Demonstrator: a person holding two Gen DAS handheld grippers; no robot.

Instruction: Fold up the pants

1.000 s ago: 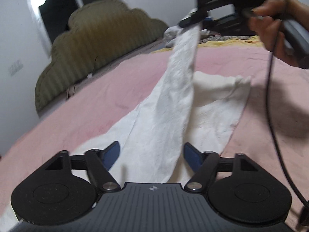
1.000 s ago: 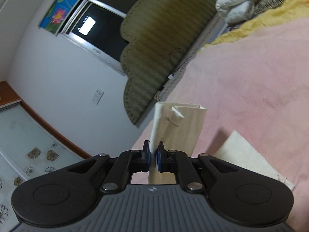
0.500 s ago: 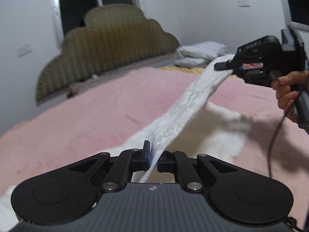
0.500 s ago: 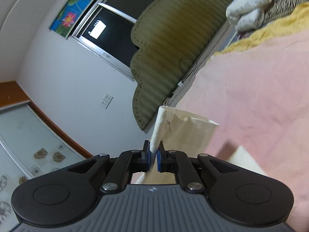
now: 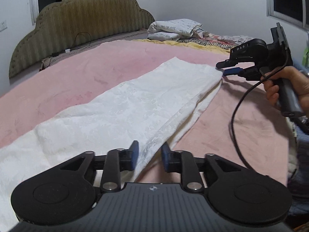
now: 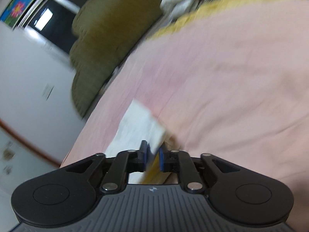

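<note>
White pants (image 5: pixel 123 112) lie flat on the pink bed cover (image 5: pixel 81 71), one leg folded over the other. My left gripper (image 5: pixel 148 155) is open, its blue pads either side of the near folded edge without pinching it. My right gripper (image 5: pixel 225 70) shows in the left wrist view at the far hem corner, held by a hand. In the blurred right wrist view the right gripper (image 6: pixel 154 155) is parted a little with the pants' hem (image 6: pixel 139 133) between its pads.
An olive scalloped headboard (image 5: pixel 83 27) stands at the bed's far end. Folded white bedding (image 5: pixel 173 29) and a yellow blanket (image 5: pixel 193 43) lie at the far right. A black cable (image 5: pixel 237 116) hangs from the right gripper over the cover.
Both grippers lowered the lifted leg onto the other leg. The left gripper went from shut on the cloth to open. The right gripper's pads have parted and its view is swinging.
</note>
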